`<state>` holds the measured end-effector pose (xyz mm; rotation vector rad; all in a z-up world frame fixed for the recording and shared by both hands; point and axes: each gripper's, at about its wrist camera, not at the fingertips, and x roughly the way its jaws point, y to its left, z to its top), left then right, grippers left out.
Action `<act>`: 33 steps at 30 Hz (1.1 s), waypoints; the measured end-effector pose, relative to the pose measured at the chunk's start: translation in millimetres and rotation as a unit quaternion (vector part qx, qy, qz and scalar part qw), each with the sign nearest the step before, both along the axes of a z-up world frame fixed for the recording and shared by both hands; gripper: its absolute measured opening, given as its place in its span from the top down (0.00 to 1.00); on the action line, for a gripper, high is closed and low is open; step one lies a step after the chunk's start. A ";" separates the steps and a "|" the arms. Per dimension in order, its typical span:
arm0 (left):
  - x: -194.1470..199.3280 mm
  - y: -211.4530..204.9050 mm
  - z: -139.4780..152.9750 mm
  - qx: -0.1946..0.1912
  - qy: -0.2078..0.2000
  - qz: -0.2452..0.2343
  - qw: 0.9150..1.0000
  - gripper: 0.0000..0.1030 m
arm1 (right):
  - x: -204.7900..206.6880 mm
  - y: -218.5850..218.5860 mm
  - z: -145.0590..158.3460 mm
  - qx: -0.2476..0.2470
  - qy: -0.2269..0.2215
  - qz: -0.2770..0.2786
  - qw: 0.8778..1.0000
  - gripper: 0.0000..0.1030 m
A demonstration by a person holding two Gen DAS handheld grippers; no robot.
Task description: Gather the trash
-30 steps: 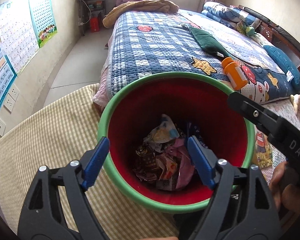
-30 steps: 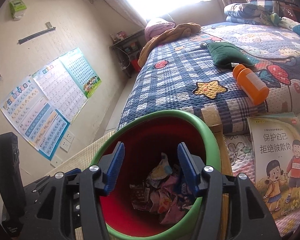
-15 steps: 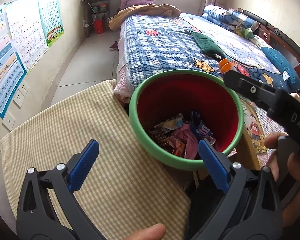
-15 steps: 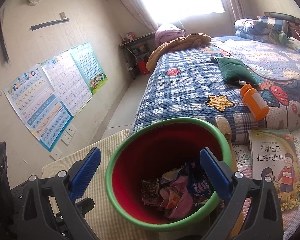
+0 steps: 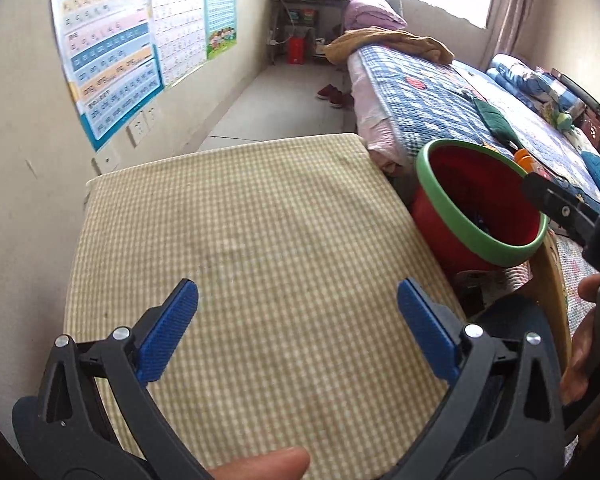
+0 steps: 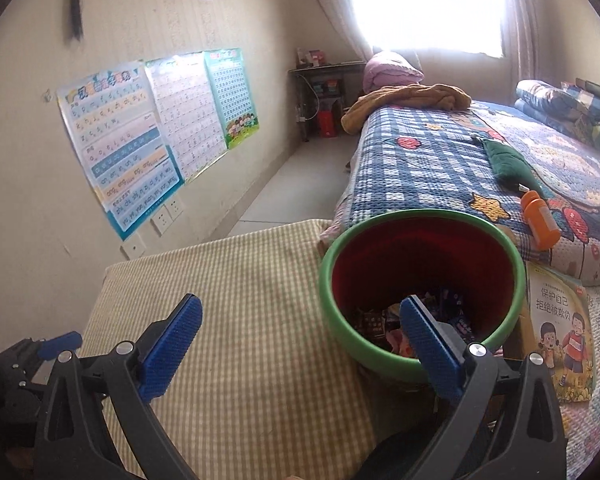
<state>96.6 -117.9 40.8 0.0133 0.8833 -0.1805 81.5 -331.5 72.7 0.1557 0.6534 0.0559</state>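
Note:
A red bin with a green rim [image 6: 420, 216] stands beside a checked yellow cushion [image 6: 236, 320]; it also shows in the left wrist view [image 5: 460, 216]. Crumpled wrappers [image 6: 380, 322] lie in its bottom. My left gripper [image 5: 298, 324] is open and empty above the cushion [image 5: 260, 240], with the bin off to its right. My right gripper [image 6: 300, 344] is open and empty, its right finger in front of the bin's near rim. The right gripper's body shows at the right edge of the left wrist view.
A bed with a blue checked quilt [image 6: 440, 160] lies behind the bin, with an orange bottle [image 6: 540, 220] and a green cloth [image 6: 508, 164] on it. A picture book [image 6: 560, 328] lies right of the bin. Posters hang on the left wall [image 5: 112, 60].
Both grippers have pulled back and swung left from over the bin. Both have opened wider. The left one now looks over the cushion.

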 end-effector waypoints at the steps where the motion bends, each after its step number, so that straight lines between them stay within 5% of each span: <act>1: -5.3 7.8 -1.7 -0.001 -0.002 0.008 1.000 0.05 | -3.0 11.0 -2.8 -0.006 0.002 0.011 1.000 0.07; 10: -56.3 65.5 -15.9 0.002 -0.046 0.074 0.996 0.05 | -32.8 81.7 -31.4 -0.033 0.017 0.079 0.996 0.07; 18: -87.7 83.4 -29.4 -0.005 -0.060 0.098 0.993 0.05 | -61.1 99.0 -51.3 -0.055 -0.009 0.068 0.996 0.07; 33: -81.9 94.1 -36.9 -0.011 -0.081 0.119 0.990 0.05 | -59.2 113.9 -65.5 -0.080 -0.006 0.086 0.993 0.07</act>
